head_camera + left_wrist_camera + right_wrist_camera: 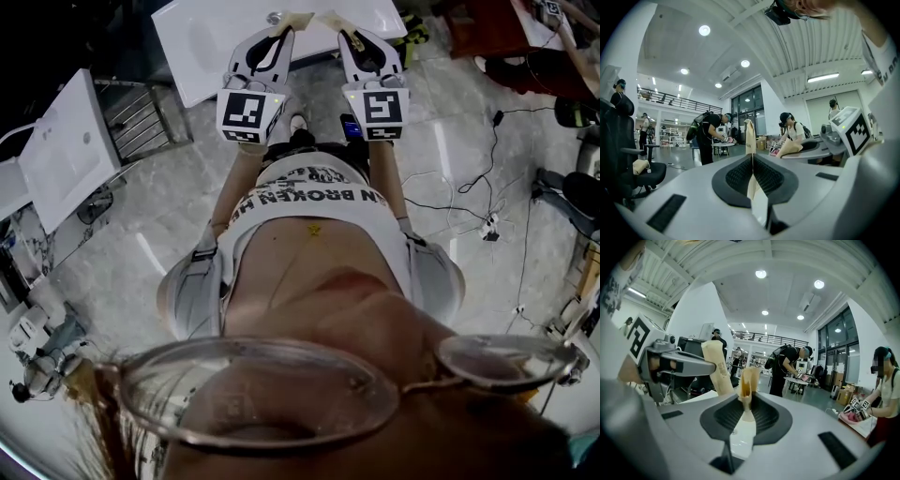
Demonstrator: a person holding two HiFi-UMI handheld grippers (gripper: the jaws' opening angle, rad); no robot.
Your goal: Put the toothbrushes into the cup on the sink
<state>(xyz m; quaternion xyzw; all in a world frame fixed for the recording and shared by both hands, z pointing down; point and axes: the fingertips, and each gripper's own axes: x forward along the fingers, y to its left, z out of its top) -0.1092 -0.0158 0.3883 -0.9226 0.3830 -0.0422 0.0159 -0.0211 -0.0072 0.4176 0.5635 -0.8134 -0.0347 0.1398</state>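
Observation:
No toothbrush and no cup shows in any view. In the head view both grippers are held side by side in front of the person's torso, pointing away over a white sink top [211, 42]. My left gripper [298, 19] has its beige taped fingertips pressed together with nothing between them; in its own view they form one strip [750, 136]. My right gripper [330, 17] is likewise shut and empty, its tips [750, 380] closed. Each gripper sees the other beside it: the right gripper [790, 147] and the left gripper [717, 366].
A second white sink [61, 150] and a wire rack [141, 117] stand at the left. Cables [487, 202] lie on the grey floor at the right. Ahead are people at a small table [799, 379] and an office chair [628, 159].

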